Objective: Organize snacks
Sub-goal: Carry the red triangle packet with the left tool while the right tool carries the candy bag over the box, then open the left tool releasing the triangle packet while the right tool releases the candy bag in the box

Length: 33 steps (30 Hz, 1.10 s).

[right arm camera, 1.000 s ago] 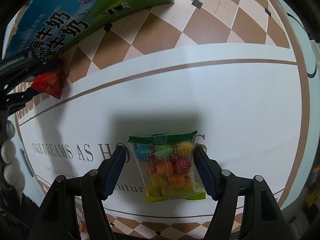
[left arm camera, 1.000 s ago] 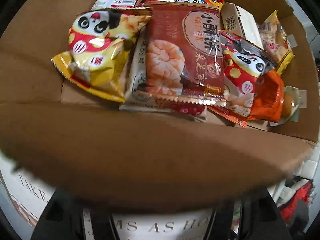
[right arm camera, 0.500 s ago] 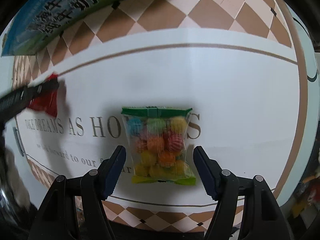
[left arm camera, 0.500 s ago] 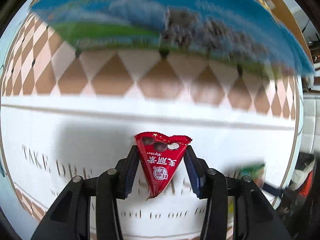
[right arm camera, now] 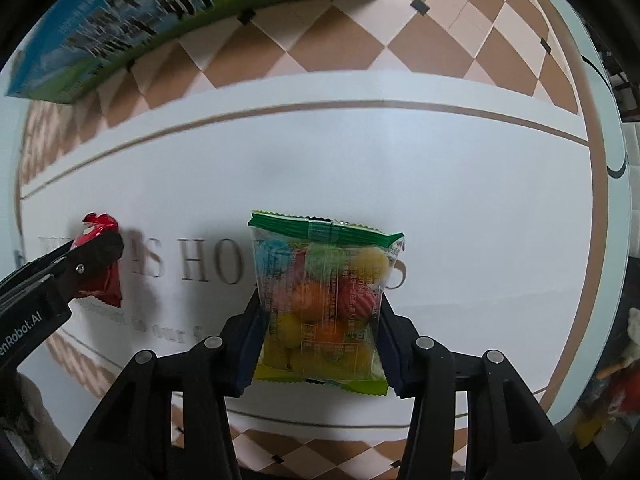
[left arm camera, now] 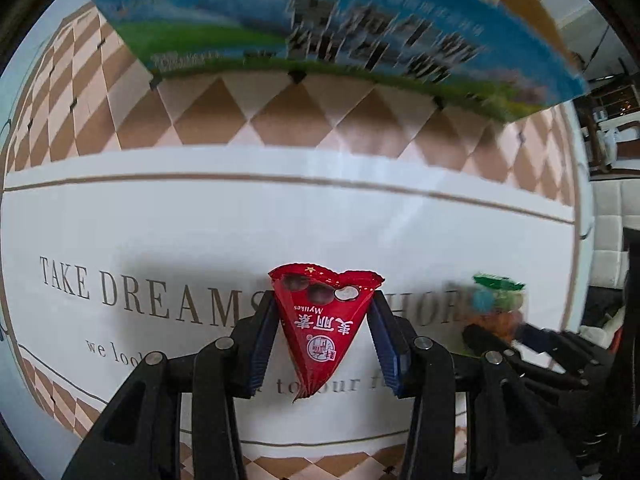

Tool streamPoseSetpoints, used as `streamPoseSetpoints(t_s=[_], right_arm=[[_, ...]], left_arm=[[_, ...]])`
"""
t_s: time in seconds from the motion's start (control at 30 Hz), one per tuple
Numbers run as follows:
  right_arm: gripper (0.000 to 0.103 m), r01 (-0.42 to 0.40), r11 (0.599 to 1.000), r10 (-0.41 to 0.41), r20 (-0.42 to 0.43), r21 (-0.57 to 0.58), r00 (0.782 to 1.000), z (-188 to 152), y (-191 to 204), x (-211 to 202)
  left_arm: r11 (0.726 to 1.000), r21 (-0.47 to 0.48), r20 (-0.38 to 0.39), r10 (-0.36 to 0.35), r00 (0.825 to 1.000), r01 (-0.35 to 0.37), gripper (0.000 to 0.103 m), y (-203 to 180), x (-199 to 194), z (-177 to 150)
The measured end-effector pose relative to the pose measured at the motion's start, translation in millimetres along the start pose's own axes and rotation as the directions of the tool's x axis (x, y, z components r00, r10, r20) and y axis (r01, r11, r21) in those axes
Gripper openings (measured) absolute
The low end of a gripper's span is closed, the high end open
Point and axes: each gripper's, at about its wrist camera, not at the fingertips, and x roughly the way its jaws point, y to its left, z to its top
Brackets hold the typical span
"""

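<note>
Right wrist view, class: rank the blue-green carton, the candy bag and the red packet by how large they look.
1. Blue-green carton, though cut off by the frame.
2. Candy bag, enlarged by nearness to the camera.
3. Red packet, partly hidden by the left gripper.

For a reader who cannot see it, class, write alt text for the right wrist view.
The right gripper is closing on a clear candy bag with a green top, above a white tablecloth. At left, the left gripper holds a red packet; a blue-green box lies beyond.
</note>
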Motion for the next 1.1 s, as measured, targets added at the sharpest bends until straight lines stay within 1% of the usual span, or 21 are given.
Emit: streamPoseSetpoints(t_s=[0.03, 0.13, 0.17, 0.23, 0.27, 0.3, 0.37, 0.4, 0.5, 0.53, 0.57, 0.6, 0.63, 0.7, 0.77, 0.87, 0.93, 1.03, 1.1], right_arm=[[0.053, -0.023, 1.0, 0.023, 0.009, 0.002, 1.0, 2, -3, -10], [0.053, -0.094, 0.996, 0.094, 0.055, 0.007, 0.994, 7, 1, -45], [0.053, -0.117, 0.993, 0.116, 0.074, 0.004, 0.99, 11, 3, -58], [0.053, -0.152, 0.988, 0.152, 0.118, -0.008, 0.981, 22, 7, -87], [0.053, -0.168, 0.986, 0.168, 0.135, -0.016, 0.976, 30, 9, -99], [0.053, -0.193, 0.981, 0.194, 0.16, -0.021, 0.968, 40, 12, -115], [0.053, -0.217, 0.975, 0.22, 0.192, -0.038, 0.956, 63, 19, -140], [0.053, -0.224, 0.974, 0.229, 0.207, -0.046, 0.951, 74, 22, -151], [0.053, -0.225, 0.972, 0.236, 0.252, -0.074, 0.938, 122, 42, -175], [0.053, -0.22, 0.972, 0.233, 0.262, -0.078, 0.936, 129, 49, -177], [0.053, -0.211, 0.974, 0.226, 0.27, -0.083, 0.936, 146, 54, -181], [0.053, -0.203, 0.976, 0.218, 0.275, -0.082, 0.936, 166, 60, -182], [0.053, -0.199, 0.977, 0.214, 0.277, -0.081, 0.937, 187, 62, -181], [0.053, -0.184, 0.98, 0.197, 0.273, -0.071, 0.942, 219, 71, -177], [0.053, -0.171, 0.983, 0.182, 0.266, -0.063, 0.947, 246, 77, -169], [0.053, -0.154, 0.987, 0.161, 0.24, -0.046, 0.957, 288, 85, -149], [0.053, -0.146, 0.989, 0.15, 0.215, -0.036, 0.965, 308, 87, -132], [0.053, -0.145, 0.989, 0.146, 0.186, -0.021, 0.972, 330, 89, -111], [0.053, -0.139, 0.99, 0.139, 0.18, -0.012, 0.974, 337, 90, -102]], left_arm=[[1.0, 0.0, 0.012, -0.015, 1.0, 0.015, 0.042, 11, -6, 8], [0.998, 0.001, 0.061, -0.067, 0.996, 0.067, 0.042, 5, -41, 20], [0.996, -0.001, 0.077, -0.084, 0.993, 0.084, 0.042, 5, -54, 31], [0.993, -0.001, 0.108, -0.12, 0.987, 0.121, 0.042, 0, -80, 64], [0.991, 0.0, 0.122, -0.134, 0.983, 0.135, 0.042, 0, -89, 76], [0.989, 0.003, 0.134, -0.144, 0.98, 0.145, 0.042, 0, -96, 106], [0.987, 0.008, 0.172, -0.161, 0.972, 0.162, 0.042, -3, -116, 138], [0.987, 0.013, 0.184, -0.158, 0.97, 0.158, 0.042, 3, -125, 146], [0.99, 0.022, 0.221, -0.138, 0.966, 0.136, 0.042, 8, -144, 197], [0.992, 0.022, 0.227, -0.128, 0.965, 0.127, 0.042, 10, -148, 216], [0.994, 0.022, 0.225, -0.114, 0.968, 0.112, 0.042, 14, -156, 238], [0.994, 0.014, 0.222, -0.106, 0.969, 0.105, 0.042, 17, -154, 253], [0.995, 0.012, 0.216, -0.1, 0.971, 0.1, 0.042, 18, -149, 263], [0.997, 0.002, 0.193, -0.08, 0.978, 0.081, 0.042, 22, -138, 295], [0.997, -0.005, 0.155, -0.071, 0.985, 0.072, 0.043, 28, -124, 324], [0.997, -0.01, 0.098, -0.07, 0.993, 0.071, 0.043, 32, -103, 351], [0.998, -0.011, 0.064, -0.069, 0.996, 0.07, 0.043, 34, -90, 366], [0.998, -0.011, 0.029, -0.065, 0.997, 0.066, 0.043, 37, -77, 379], [0.998, -0.011, 0.014, -0.059, 0.998, 0.059, 0.043, 39, -69, 384]])
